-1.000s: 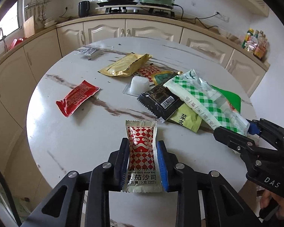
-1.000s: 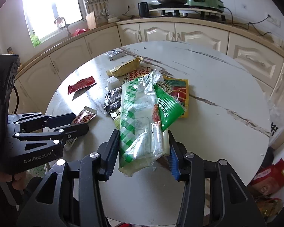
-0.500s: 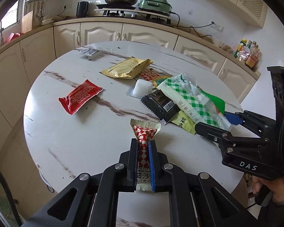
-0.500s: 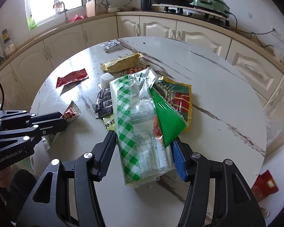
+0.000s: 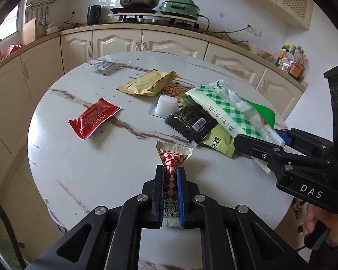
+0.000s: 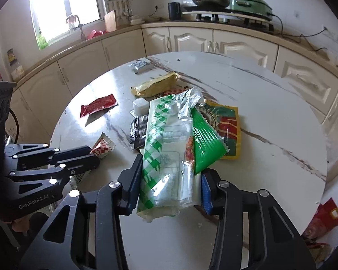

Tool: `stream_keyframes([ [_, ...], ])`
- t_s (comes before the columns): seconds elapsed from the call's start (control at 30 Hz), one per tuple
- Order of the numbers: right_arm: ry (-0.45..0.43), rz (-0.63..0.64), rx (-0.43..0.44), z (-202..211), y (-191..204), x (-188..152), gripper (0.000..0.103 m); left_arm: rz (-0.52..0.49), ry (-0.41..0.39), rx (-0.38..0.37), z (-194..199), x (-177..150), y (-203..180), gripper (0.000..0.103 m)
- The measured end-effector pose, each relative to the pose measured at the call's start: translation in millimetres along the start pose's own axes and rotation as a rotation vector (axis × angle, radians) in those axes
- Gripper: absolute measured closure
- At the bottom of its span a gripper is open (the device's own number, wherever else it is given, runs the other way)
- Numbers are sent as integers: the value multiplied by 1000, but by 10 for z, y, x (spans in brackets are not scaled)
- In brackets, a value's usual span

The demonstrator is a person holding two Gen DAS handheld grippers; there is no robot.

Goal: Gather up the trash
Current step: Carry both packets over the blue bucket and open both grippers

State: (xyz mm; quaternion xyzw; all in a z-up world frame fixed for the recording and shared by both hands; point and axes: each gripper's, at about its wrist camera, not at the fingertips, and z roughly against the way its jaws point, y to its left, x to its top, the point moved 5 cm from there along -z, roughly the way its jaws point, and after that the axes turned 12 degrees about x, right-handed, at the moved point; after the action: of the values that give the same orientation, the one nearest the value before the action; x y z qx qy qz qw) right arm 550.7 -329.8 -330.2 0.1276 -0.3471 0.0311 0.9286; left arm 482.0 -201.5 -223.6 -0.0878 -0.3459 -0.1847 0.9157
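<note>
1. A round white marble-look surface [image 5: 83,171] with brown veins carries the litter
2. Lying alone toward its left: a red wrapper [image 5: 93,118]
3. At the far edge: a small silver packet [image 5: 106,65]
4. Past the middle: a yellow pouch [image 5: 147,83], with a white plastic cup [image 5: 166,105] just in front of it
5. Beside the cup a black sachet [image 5: 192,122] overlaps a yellow-green packet [image 5: 219,142]
6. To the right lies a red-and-gold packet [image 6: 227,123], partly covered

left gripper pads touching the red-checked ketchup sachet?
Touching. In the left wrist view the left gripper has both pads pressed on the red-checked ketchup sachet, which is pinched narrow between them and flares out above the fingertips.
</note>
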Motion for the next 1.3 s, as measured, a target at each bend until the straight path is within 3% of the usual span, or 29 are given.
stream_keyframes([
  [0.33, -84, 40, 39, 232, 370, 267, 64, 58, -129, -33, 537, 121, 362, 99],
  [0.6, -96, 141, 165, -40, 1313, 545, 64, 149, -205, 80, 1169, -28, 1302, 99],
  [0.83, -38, 256, 322, -803, 2518, 663, 65, 275, -200, 255, 1583, -436, 2488, 99],
  [1.0, 69, 304, 390, -1591, 3130, 532, 65, 353, -135, 322, 1497, -739, 3150, 99],
  [1.13, 201, 301, 399, -2405, 3304, 337, 64, 396, -62, 322, 1111, -880, 3482, 99],
  [1.3, 327, 261, 351, -3360, 3130, 118, 64, 411, 43, 279, 439, -829, 3745, 99],
])
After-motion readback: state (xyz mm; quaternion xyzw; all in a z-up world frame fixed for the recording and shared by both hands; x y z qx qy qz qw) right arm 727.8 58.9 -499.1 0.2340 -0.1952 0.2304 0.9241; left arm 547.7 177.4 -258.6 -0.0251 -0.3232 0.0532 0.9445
